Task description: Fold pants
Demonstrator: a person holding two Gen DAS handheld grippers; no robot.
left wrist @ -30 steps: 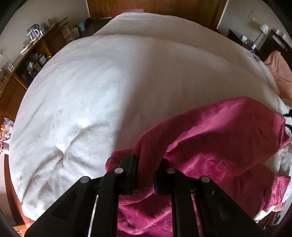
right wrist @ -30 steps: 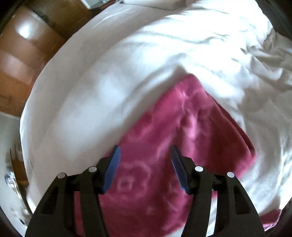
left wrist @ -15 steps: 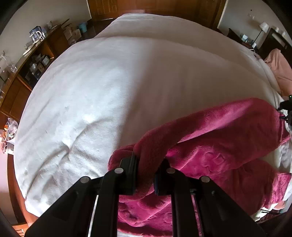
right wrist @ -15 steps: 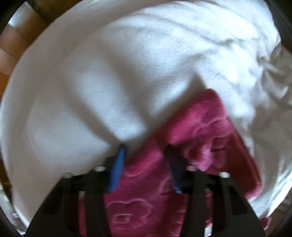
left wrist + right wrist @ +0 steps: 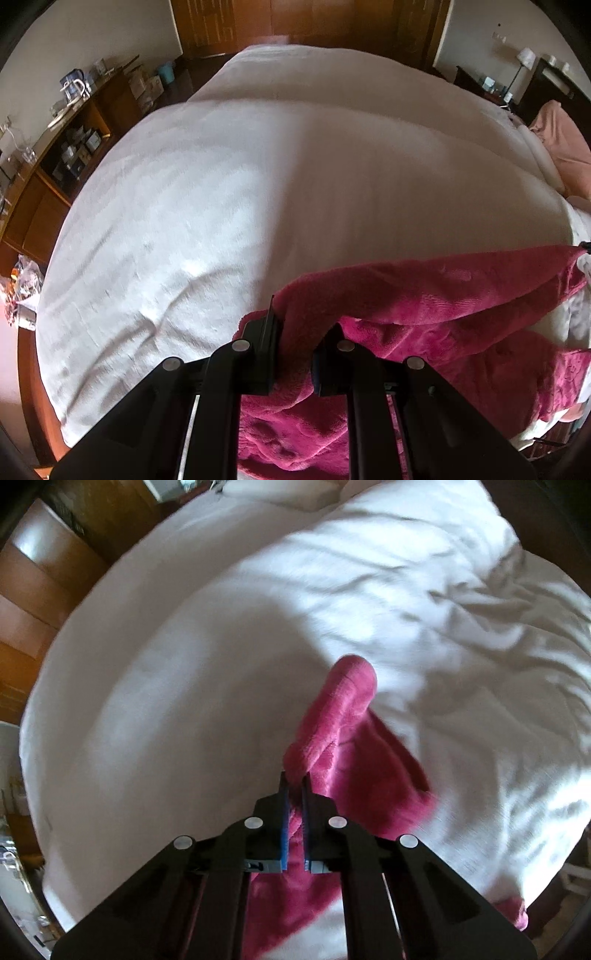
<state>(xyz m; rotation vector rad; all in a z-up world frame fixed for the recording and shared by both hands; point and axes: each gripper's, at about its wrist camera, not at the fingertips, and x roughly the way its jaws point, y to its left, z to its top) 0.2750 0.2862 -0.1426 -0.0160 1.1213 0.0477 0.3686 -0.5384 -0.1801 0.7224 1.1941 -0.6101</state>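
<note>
Both grippers pinching the pink pants over the bed

Left gripper [image 5: 293, 332] is clamped on a thick fold, right gripper [image 5: 294, 794] just closed on another – the fuzzy pants [image 5: 424, 306] stretch sideways toward the right, lifted off the white duvet [image 5: 258, 184] beyond.

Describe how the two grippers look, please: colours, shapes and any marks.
Both are black plastic, with two angled arms that narrow toward the fingers and round silver pins at the joints. The left gripper has broad, blocky black fingers. The right gripper has thin, flat blue pads. No cables, sleeves or hands are visible.
</note>
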